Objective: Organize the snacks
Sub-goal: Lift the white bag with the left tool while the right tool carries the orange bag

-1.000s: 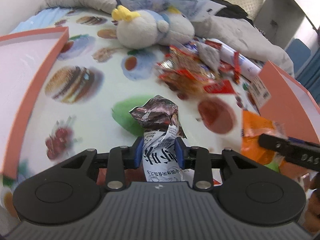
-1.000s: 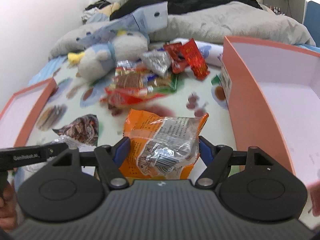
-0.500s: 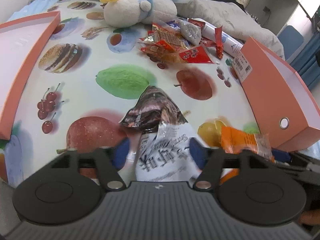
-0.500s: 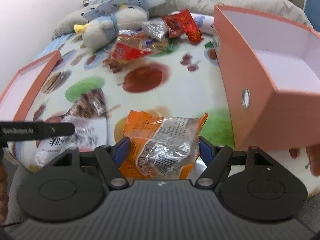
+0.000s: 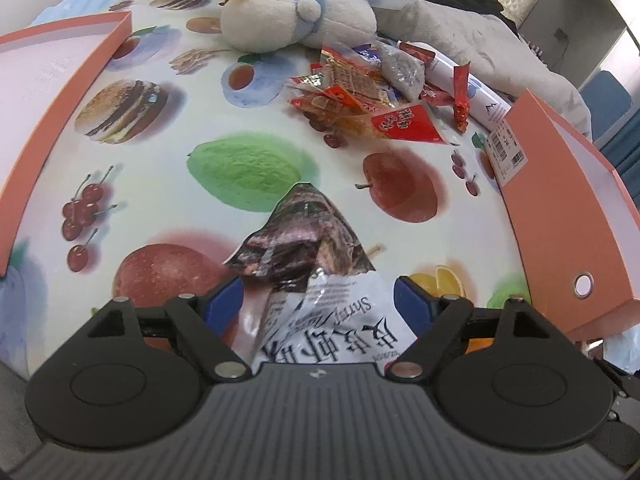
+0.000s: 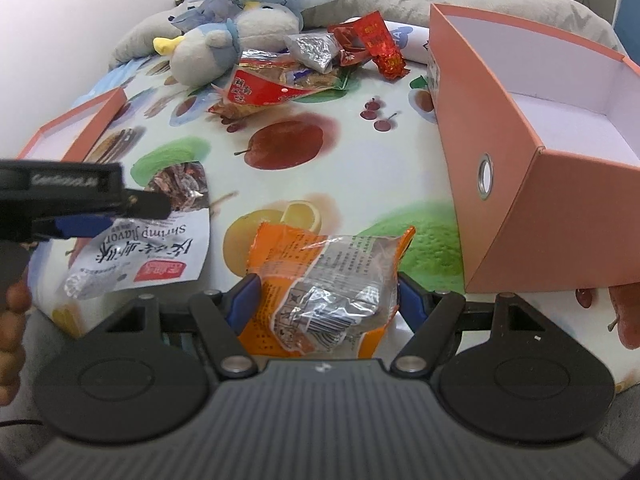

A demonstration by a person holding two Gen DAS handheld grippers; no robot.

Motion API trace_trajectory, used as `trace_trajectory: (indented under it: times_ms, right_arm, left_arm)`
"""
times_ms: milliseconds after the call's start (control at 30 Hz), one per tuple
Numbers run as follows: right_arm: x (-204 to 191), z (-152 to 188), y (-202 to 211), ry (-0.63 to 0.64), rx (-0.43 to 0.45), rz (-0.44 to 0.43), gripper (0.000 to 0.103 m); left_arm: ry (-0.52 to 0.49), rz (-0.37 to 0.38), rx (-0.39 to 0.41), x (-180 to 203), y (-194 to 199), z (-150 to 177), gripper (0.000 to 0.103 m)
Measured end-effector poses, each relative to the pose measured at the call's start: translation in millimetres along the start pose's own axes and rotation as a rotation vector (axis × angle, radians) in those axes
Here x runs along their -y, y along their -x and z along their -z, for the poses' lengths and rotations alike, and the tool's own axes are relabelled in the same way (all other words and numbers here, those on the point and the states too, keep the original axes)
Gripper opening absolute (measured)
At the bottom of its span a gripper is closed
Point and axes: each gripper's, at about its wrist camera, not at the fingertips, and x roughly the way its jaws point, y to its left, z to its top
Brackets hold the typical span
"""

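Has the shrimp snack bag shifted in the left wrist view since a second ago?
Yes. The shrimp snack bag was by the green fruit print and now lies nearer, beside the red apple print. The left claw is opening, pads off it.

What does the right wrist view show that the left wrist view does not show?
Only the right wrist view: the orange packet held in the right gripper, and the box's white inside. Only the left wrist view: the left gripper, jaws opening, pads clear of the shrimp snack bag. Both: that bag, the plush bird, the snack pile, the orange lid.
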Motion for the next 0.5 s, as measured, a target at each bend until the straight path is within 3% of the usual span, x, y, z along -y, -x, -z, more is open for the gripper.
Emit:
trace_trajectory:
  times_ms: [333, 500]
  right_arm:
    - [4.0, 2.4, -3.0, -0.015, -0.005, -0.001, 0.074]
    - [3.6, 1.8, -2.6, -0.015, -0.002, -0.013, 0.074]
  left_arm:
    - [-0.058, -0.027, -0.024, 14.4, -18.1, 3.7, 0.083]
    - [-0.112, -0.066, -0.017, 21.1, -16.9, 10.3, 0.057]
